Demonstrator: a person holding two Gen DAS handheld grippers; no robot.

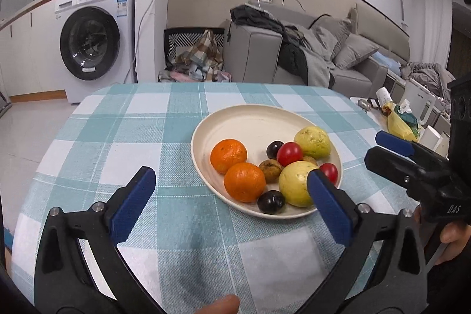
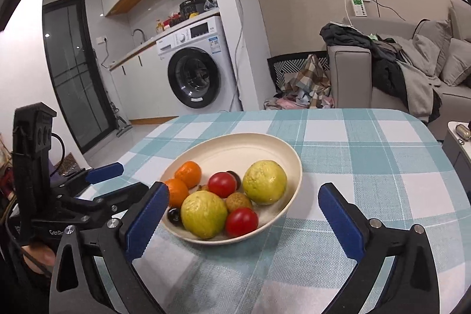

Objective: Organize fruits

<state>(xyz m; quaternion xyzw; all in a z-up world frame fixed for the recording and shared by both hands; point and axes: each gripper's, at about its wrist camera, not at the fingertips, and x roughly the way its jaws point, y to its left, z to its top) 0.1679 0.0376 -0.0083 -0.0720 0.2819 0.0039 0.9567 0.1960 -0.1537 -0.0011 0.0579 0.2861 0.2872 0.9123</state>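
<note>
We are holding the left gripper (image 1: 232, 199) with its jaws spread wide and nothing between them, only the checked cloth (image 1: 123, 131) lying under the gap. Just beyond its right finger (image 1: 329, 208) the plate (image 1: 253, 119) is sitting on the cloth, that fingertip overlapping the near yellow fruit (image 1: 294, 184) in the left wrist view; whether it is touching the fruit we cannot tell. We are keeping the right gripper (image 2: 244, 214) equally wide and empty, with the plate's near rim lying between its fingers and just ahead of them. In the plate, nearest to this gripper, a red tomato (image 2: 241, 221) and the yellow fruit are resting side by side, a dark plum (image 2: 174, 215) sitting to their left by the left finger (image 2: 147, 222). Behind them a small brown fruit (image 2: 238, 200), a second tomato (image 2: 222, 184) and a second yellow fruit (image 2: 264, 181) are crowding together, with two oranges (image 2: 188, 174) lying to the left. Far beyond the table a washer (image 2: 197, 69) is standing to the left and a sofa (image 2: 350, 78) to the right.
</note>
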